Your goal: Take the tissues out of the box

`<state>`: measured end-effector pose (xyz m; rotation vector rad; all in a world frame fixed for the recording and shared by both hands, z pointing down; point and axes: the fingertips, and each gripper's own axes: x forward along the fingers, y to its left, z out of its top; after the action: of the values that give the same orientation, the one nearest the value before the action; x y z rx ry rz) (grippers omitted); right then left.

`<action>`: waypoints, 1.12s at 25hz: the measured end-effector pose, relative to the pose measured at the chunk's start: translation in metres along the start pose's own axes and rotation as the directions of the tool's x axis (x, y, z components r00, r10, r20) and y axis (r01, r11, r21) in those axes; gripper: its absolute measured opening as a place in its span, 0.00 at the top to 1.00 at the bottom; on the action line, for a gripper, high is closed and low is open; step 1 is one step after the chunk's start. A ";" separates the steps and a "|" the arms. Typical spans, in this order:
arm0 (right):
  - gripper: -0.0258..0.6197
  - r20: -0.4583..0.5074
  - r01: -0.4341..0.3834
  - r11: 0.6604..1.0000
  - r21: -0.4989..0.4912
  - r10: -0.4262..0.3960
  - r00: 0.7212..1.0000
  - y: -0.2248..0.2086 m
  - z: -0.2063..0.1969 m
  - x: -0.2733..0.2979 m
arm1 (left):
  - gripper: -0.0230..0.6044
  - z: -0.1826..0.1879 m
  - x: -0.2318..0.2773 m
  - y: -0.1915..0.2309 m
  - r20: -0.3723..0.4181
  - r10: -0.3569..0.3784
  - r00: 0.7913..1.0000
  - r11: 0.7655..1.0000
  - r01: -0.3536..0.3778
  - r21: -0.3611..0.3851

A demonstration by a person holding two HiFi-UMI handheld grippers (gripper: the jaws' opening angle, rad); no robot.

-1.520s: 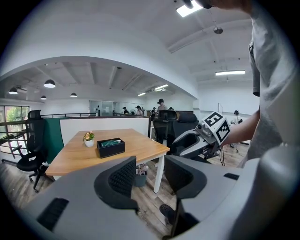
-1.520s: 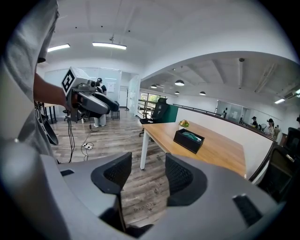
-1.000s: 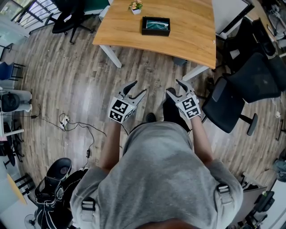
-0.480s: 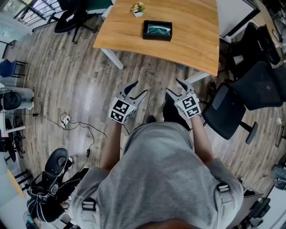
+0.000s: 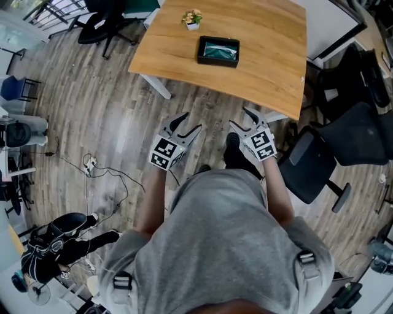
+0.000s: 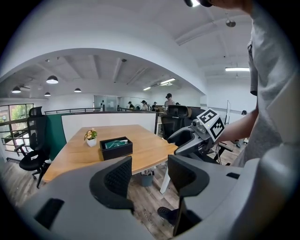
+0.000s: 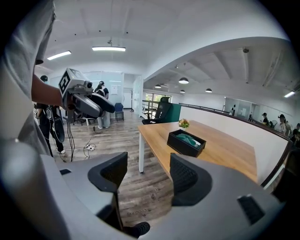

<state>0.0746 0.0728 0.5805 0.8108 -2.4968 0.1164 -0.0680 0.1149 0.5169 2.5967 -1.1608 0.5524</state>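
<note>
A black open box (image 5: 218,51) with green tissue packs inside lies on the wooden table (image 5: 264,55), well ahead of me. The box (image 6: 116,148) shows in the left gripper view, and the same box (image 7: 186,142) in the right gripper view. My left gripper (image 5: 186,123) hangs open over the floor, short of the table. My right gripper (image 5: 244,119) is open too, beside it, with nothing between its fingers. Both grippers are far from the box.
A small potted plant (image 5: 193,18) stands on the table left of the box. Black office chairs (image 5: 325,147) stand at the right. Cables (image 5: 98,175) lie on the wood floor at the left. People stand far off in the office.
The view has shifted a little closer to the table; table and box sit slightly lower and further right in the head view. Both grippers keep their pose and stay open.
</note>
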 end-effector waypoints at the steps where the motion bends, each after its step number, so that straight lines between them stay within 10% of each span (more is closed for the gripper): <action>1: 0.51 -0.005 -0.005 1.000 0.001 0.005 1.000 -0.005 0.000 0.002 | 0.57 0.002 0.004 0.002 0.000 0.003 1.000 1.000 -0.003 -0.002; 28: 0.51 0.065 -0.110 0.994 0.027 0.109 0.992 -0.131 0.011 0.009 | 0.57 0.058 0.083 0.024 0.006 0.144 0.990 0.989 -0.144 -0.022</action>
<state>0.1380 -0.0417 0.5662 0.6997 -2.6050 0.1702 -0.0213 0.0232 0.5022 2.5131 -1.3575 0.5561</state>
